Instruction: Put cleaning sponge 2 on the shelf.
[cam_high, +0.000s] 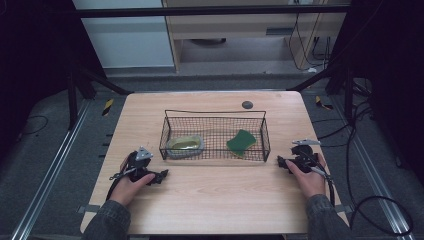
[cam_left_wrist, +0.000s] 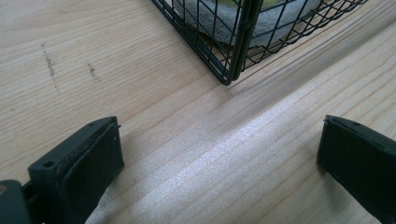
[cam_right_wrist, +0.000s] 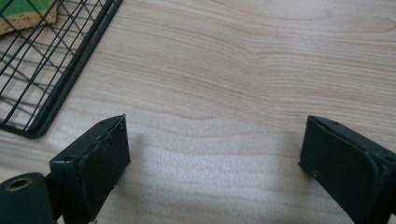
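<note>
A black wire basket (cam_high: 215, 115) stands mid-table. Inside it lie a grey bowl-like dish with a yellowish thing (cam_high: 185, 145) at the left and a green sponge (cam_high: 242, 141) at the right. My left gripper (cam_high: 161, 176) rests on the table just left of the basket's near left corner (cam_left_wrist: 229, 77), open, with bare wood between its jaws. My right gripper (cam_high: 281, 162) lies beside the basket's near right corner (cam_right_wrist: 32, 130), open and holding nothing. The sponge's edge (cam_right_wrist: 28, 11) shows through the wire in the right gripper view.
The wooden table (cam_high: 210, 200) has a small dark round disc (cam_high: 247, 104) near its far edge. Black frame posts and cables (cam_high: 380, 210) surround the table on the floor.
</note>
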